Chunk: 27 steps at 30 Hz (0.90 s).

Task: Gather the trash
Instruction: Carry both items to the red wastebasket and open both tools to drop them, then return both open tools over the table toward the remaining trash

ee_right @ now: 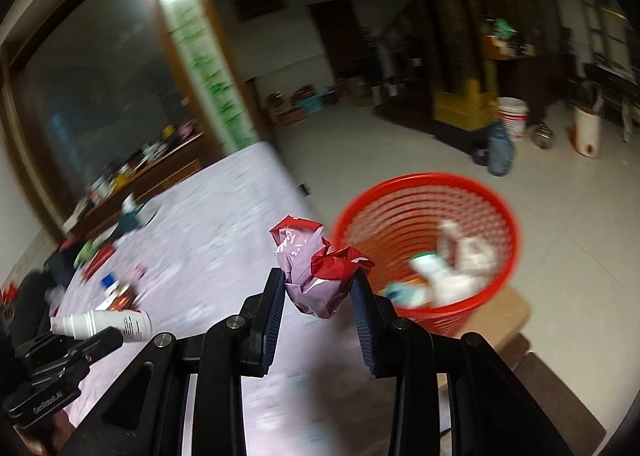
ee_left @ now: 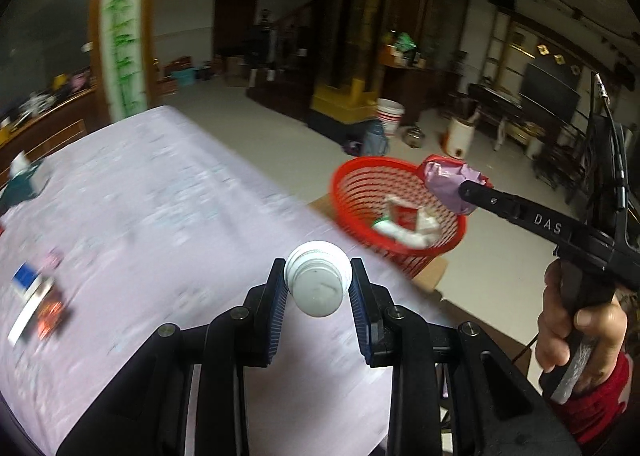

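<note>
My left gripper (ee_left: 318, 288) is clamped on a small white bottle (ee_left: 318, 284), its long axis running along the fingers, cap end outward. My right gripper (ee_right: 320, 288) pinches a crumpled pink-and-red wrapper (ee_right: 316, 272). The red basket (ee_right: 426, 183) lies at about two o'clock from both sets of fingers, off the table (ee_left: 160, 195) edge. In the left wrist view the right load looks already at the rim, though blur makes that uncertain, so I judge the right hand nearer.
</note>
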Each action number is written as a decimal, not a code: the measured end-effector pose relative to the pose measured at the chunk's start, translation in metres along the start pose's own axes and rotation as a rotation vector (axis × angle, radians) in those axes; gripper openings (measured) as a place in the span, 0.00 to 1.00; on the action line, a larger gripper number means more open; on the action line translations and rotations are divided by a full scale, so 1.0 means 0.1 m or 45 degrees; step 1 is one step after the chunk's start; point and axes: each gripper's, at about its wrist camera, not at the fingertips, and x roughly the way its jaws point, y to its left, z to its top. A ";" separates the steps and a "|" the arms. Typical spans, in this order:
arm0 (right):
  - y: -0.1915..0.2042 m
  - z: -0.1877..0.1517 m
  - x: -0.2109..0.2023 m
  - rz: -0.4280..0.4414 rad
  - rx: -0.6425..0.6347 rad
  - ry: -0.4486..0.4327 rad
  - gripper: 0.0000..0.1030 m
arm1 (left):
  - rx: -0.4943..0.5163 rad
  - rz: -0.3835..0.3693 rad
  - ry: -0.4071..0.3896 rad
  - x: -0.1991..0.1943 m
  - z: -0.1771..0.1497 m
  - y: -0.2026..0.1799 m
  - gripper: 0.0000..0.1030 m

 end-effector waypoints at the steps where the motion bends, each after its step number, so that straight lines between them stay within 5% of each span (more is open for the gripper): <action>1: -0.09 0.05 -0.01 -0.012 0.019 -0.009 0.35 | 0.011 -0.011 0.001 0.06 0.05 -0.07 0.28; 12: -0.76 0.49 -0.05 -0.061 0.125 -0.086 0.36 | 0.054 -0.149 0.055 0.99 0.73 -0.63 0.28; 15: -0.89 0.61 0.10 -0.048 0.165 -0.074 0.38 | 0.017 -0.130 0.076 1.16 0.80 -0.62 0.51; 19: -0.99 0.72 0.34 -0.046 0.186 -0.036 0.51 | -0.030 -0.118 0.057 1.08 0.76 -0.50 0.55; 27: -0.84 0.57 0.27 -0.008 0.160 -0.040 0.51 | -0.063 -0.043 0.072 0.59 0.36 -0.13 0.55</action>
